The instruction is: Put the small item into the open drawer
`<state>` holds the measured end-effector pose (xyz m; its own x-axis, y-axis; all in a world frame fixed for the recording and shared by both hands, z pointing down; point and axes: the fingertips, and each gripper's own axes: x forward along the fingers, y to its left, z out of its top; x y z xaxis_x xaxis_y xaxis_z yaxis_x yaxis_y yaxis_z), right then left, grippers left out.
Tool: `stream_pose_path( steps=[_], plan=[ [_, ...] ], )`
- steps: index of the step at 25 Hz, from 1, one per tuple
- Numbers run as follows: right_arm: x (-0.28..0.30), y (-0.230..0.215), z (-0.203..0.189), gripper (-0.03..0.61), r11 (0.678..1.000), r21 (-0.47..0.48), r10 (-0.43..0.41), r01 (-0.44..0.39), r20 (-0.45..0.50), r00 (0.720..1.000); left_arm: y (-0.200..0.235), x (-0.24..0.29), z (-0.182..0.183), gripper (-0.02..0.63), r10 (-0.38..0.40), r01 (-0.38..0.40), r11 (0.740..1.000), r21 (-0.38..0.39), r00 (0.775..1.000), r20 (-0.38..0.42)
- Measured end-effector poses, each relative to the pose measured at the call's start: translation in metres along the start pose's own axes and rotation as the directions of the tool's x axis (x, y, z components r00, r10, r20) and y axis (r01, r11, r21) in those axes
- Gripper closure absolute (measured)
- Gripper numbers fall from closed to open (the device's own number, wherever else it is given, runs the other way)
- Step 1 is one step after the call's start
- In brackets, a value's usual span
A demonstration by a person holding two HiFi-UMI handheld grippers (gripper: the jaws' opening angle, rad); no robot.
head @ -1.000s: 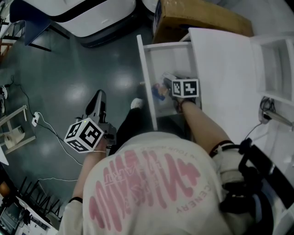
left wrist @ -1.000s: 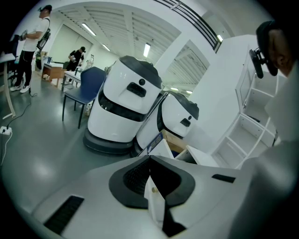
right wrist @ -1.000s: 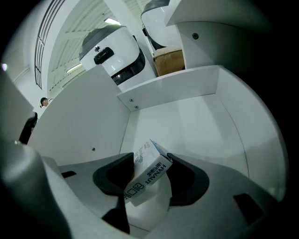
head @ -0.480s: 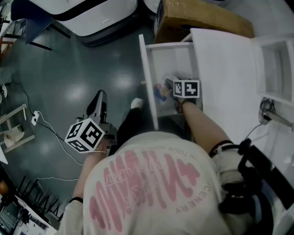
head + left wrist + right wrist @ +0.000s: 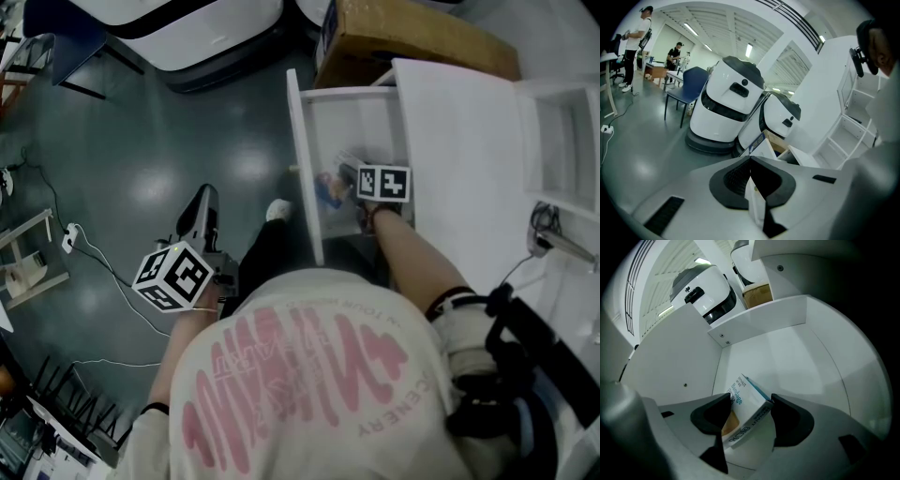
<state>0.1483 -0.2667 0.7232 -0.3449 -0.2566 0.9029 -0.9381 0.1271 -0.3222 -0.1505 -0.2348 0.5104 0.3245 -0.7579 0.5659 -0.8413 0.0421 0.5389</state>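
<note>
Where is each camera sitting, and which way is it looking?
Left gripper view: on the left gripper, facing white machines; closed jaws show.
Right gripper view: on the right gripper, looking into the drawer; jaws, just opening, flank the bandage box.
Head view: on the head, looking down; shirt, both grippers show.
Shared: head and right gripper views see the drawer.

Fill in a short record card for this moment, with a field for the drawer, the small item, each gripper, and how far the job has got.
Drawer: white, pulled open
Small item: bandage box, tilted, inside the drawer
Right gripper: reaching down into the drawer; jaws have just been opening, with the box between them and the grip apparently loosened
Left gripper: jaws together, held out over the floor, away from the drawer
Stage: box appears to be in the middle of release
</note>
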Motion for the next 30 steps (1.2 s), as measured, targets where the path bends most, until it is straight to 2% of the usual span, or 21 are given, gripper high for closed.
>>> stream_pose_path(
  steps=[10,15,30],
  plan=[
    [0.002,-0.003,-0.006,0.284,1.0,0.007,-0.019,0.019,-0.02,1.0,0.003,0.0,0.001,0.583,0.002,-0.001,1.0,-0.007,1.0,0.004],
    [0.004,-0.006,-0.014,0.281,0.997,-0.055,-0.06,0.057,-0.053,0.997,0.006,-0.001,0.002,0.583,0.007,-0.007,1.0,-0.011,1.0,0.002],
    [0.005,-0.005,-0.014,0.281,0.996,-0.066,-0.057,0.054,-0.042,0.997,0.01,-0.001,-0.003,0.583,0.014,-0.014,1.0,-0.02,1.0,0.001]
  ],
)
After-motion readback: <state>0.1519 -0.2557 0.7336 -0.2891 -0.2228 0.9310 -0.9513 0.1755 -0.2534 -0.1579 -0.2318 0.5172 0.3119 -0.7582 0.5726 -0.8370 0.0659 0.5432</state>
